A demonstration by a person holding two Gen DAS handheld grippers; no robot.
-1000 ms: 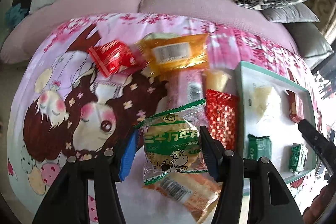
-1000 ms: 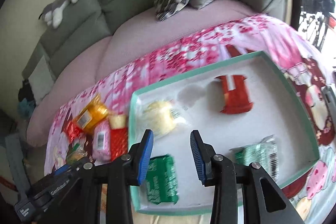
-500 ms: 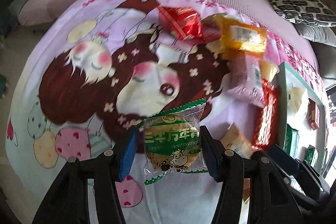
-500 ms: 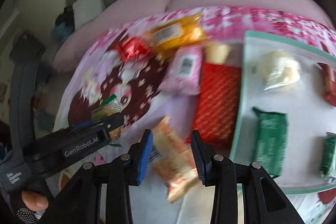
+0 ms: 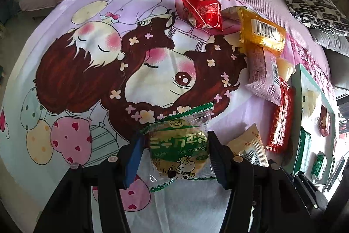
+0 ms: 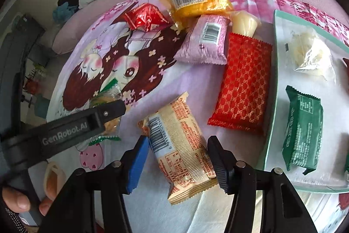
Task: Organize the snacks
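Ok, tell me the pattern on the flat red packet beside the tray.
Gold lattice print on the red packet; right wrist view shows it best.

A green-wrapped round biscuit packet (image 5: 178,152) sits at 6 o'clock; other packets (image 5: 261,36) cluster at 2 o'clock beside the tray (image 5: 297,115).

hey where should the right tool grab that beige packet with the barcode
Across the middle of the beige packet, from above. It lies flat, long axis running between the right tool's opening jaws, so they can close on its narrow width.
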